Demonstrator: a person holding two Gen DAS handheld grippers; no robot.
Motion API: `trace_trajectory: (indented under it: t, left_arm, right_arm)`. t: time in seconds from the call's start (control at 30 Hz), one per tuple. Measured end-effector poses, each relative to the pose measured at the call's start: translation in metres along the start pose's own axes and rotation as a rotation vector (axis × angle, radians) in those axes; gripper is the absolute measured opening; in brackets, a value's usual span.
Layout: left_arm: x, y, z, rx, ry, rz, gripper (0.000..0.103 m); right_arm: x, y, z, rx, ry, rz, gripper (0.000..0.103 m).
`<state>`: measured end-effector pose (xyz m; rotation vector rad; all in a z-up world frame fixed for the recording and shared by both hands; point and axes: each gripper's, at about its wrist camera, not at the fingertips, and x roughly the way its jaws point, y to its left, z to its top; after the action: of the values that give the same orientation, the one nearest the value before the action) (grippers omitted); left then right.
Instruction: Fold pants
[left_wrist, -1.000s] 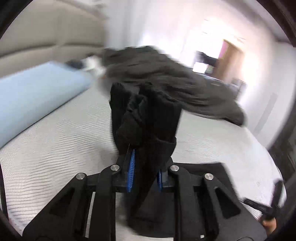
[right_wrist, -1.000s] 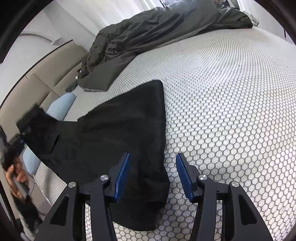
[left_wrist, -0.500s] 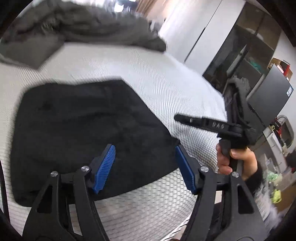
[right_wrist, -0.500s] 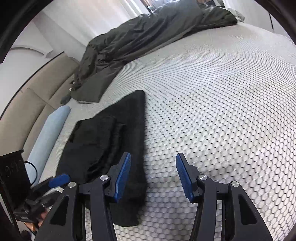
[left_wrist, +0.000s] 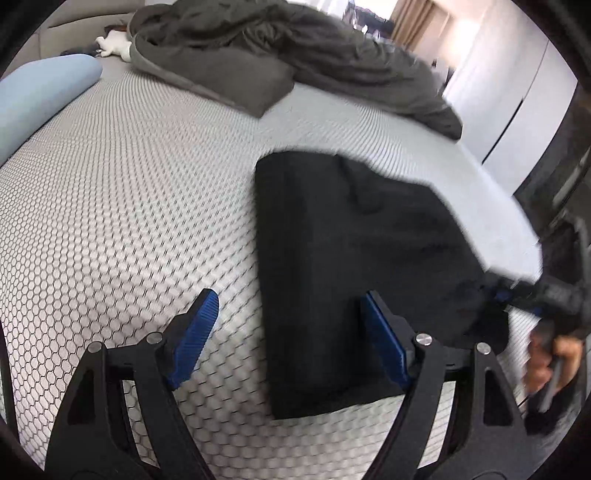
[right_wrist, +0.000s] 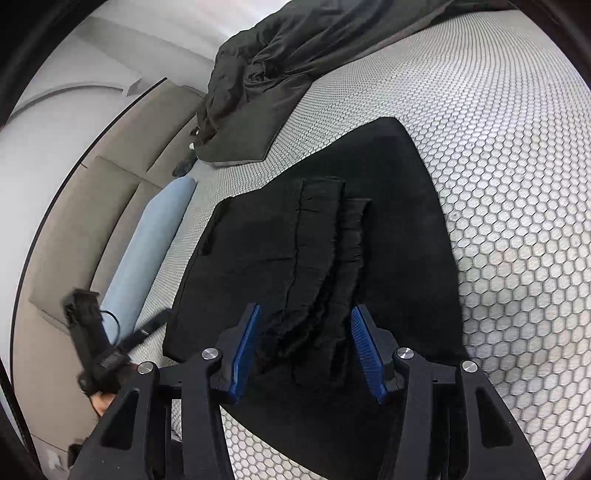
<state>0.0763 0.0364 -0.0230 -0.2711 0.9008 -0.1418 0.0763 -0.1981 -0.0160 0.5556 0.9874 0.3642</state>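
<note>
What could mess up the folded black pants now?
The top layers of the pants lie uneven, with frayed edges fanned out, so pressing them now might set a crooked fold. The right tongs hang open right above those edges and could snag them. The left tongs, just opened, could nudge the near corner.

- The pants (right_wrist: 325, 236) are black cloth, soft and dull, with fuzzy frayed edges.
- The bed cover (left_wrist: 122, 206) is bumpy grey cloth.
- The blanket (left_wrist: 280, 48) is dark, crumpled cloth.
- The left gripper (left_wrist: 291, 332) is dull black plastic with ridged blue pads (left_wrist: 194, 336) and shiny metal screws.
</note>
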Motion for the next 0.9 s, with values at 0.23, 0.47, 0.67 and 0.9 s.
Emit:
trace_trajectory:
  t: [0.23,0.47,0.67,0.9]
  left_arm:
    - [0.014,-0.008,-0.019,0.078,0.023,0.032,0.077]
    - [0.023,-0.007,-0.015,0.067,0.038,0.033,0.079]
    - [0.010,-0.004,-0.006,0.034,0.028,0.004,0.079]
    - [-0.014,0.000,0.009,-0.013,-0.032,-0.052,0.079]
  right_arm:
    - [-0.004,-0.003,0.006,0.070,-0.007,0.162,0.054]
    - [0.017,-0.009,0.010,0.115,0.018,0.180,0.054]
    - [0.022,0.001,0.005,0.052,-0.001,0.095,0.016]
    - [-0.048,0.038,-0.013,-0.060,-0.085,0.128,0.015]
